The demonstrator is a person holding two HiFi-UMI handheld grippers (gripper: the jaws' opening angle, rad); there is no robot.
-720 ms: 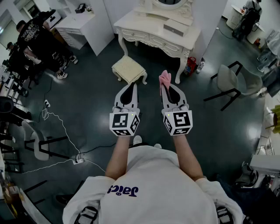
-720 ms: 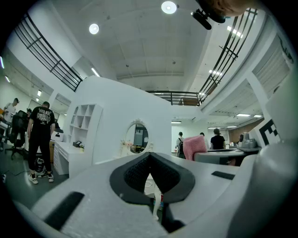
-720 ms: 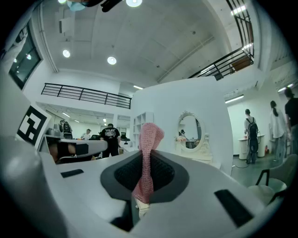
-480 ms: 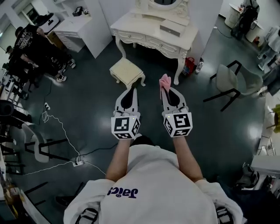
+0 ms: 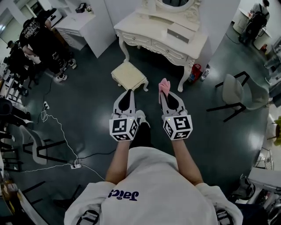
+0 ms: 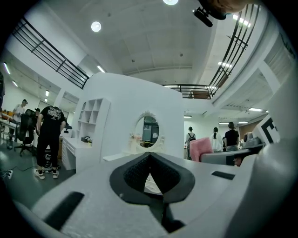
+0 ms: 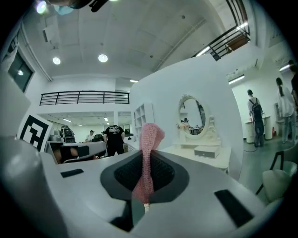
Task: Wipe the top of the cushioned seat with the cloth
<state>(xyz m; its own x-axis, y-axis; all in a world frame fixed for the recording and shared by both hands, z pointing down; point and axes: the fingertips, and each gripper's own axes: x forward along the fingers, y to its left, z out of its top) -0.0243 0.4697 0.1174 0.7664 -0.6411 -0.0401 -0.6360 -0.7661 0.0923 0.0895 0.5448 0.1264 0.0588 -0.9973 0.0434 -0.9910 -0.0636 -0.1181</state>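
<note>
Cloth, pink and knitted, stands bunched in right gripper.

Your right gripper hides the lower end of the pink knitted cloth between its closed jaws. The head view's top edge cuts off the oval mirror of the white dressing table. In the left gripper view, your left gripper blocks everything low, and the pale sliver behind its jaws is too small to identify.
</note>
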